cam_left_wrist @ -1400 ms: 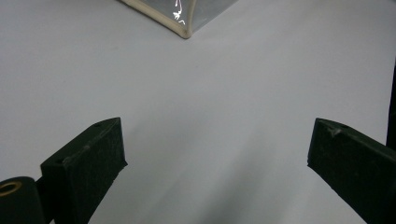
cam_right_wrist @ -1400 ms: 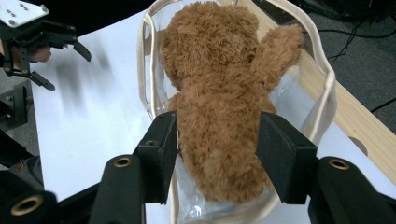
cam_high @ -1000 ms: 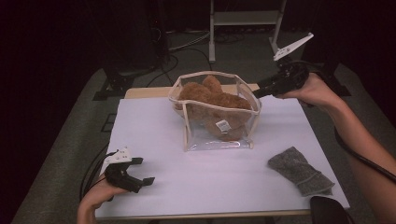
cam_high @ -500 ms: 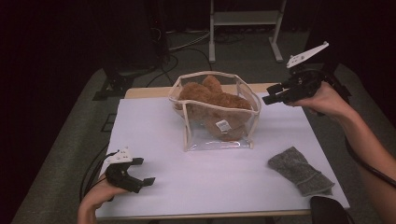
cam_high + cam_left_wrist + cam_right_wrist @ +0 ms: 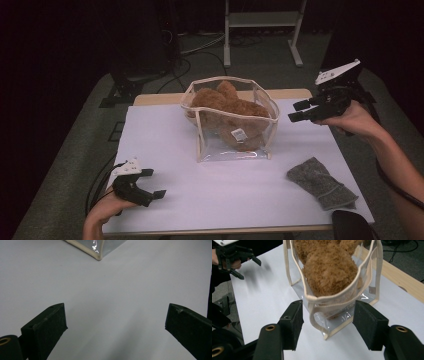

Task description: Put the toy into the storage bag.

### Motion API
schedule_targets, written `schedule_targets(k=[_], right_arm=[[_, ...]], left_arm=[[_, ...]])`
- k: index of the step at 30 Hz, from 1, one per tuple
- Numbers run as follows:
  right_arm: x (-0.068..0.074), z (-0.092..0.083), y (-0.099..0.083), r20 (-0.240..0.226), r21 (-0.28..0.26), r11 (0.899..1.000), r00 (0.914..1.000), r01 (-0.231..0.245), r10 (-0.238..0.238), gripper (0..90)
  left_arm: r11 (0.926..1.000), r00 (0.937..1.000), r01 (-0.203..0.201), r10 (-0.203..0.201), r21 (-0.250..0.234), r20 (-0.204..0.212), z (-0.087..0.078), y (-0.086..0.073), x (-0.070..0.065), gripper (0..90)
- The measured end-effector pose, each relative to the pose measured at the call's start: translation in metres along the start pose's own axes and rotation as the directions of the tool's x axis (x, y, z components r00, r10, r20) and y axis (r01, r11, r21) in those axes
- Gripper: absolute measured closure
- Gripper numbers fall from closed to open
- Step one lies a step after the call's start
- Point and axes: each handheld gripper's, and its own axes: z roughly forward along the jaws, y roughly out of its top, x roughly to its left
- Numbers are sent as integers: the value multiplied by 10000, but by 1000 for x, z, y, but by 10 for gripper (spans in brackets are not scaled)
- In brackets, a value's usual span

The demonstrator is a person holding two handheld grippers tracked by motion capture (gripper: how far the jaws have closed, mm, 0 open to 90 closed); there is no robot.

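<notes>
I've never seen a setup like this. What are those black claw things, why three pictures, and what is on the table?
No robot here: a person holds a hand tool with two black jaws in each hand. The high view looks down on the white table; the other two pictures come from small cameras riding on the tools. On the table stand a clear bag holding a brown plush toy and, nearer the person, a grey cloth. The left gripper rests open near the table's front edge, holding nothing. The right gripper hangs beside the bag's rim; its jaws have just been opening, and nothing is gripped between them.
</notes>
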Motion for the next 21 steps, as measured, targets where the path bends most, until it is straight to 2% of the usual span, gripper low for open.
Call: schedule_targets(k=[15, 21], right_arm=[[-7, 11, -43, -146, 32, 9975, 9974, -709, 710, 367], [-9, 19, -69, -283, -12, 9939, 9935, -1104, 1103, 358]], left_arm=[[10000, 10000, -49, 49, 16, 8, 0, 1, -1, 27], [10000, 10000, -37, 37, 34, -16, -1, 1, -1, 27]])
